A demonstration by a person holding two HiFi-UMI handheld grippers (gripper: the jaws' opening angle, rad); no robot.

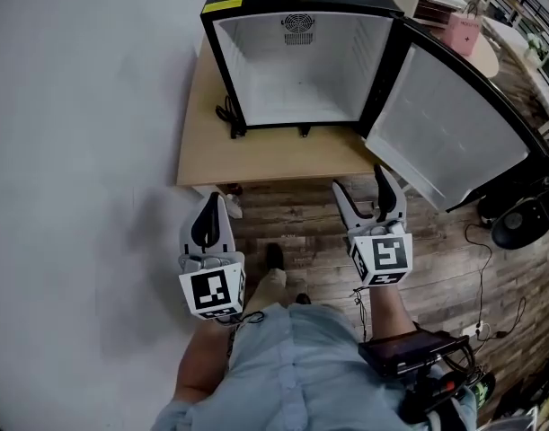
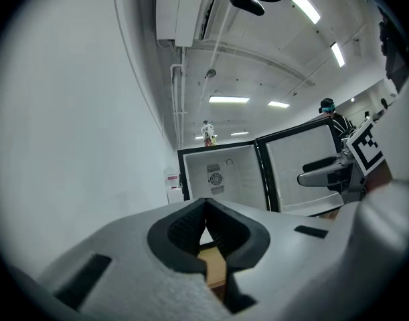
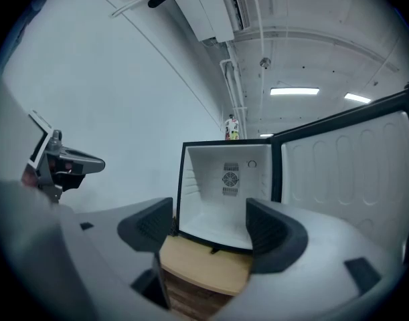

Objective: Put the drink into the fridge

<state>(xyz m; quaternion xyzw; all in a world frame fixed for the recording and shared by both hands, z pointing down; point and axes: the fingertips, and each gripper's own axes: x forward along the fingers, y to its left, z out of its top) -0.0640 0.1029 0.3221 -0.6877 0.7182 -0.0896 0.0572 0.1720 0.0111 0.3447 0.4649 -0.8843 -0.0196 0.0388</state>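
Left tool [image 1: 214,201] pinched, right tool [image 1: 358,180] spread, level

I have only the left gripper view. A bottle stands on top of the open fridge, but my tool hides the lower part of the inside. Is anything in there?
Observer: No. The head view shows the fridge bare down to its floor.
Operator: Is the right tool holding anything?
Observer: No. The right gripper view shows the right tool with its jaws apart and nothing between them.
Operator: What does the fridge stand on?
Observer: A wooden table, seen whole only in the head view.
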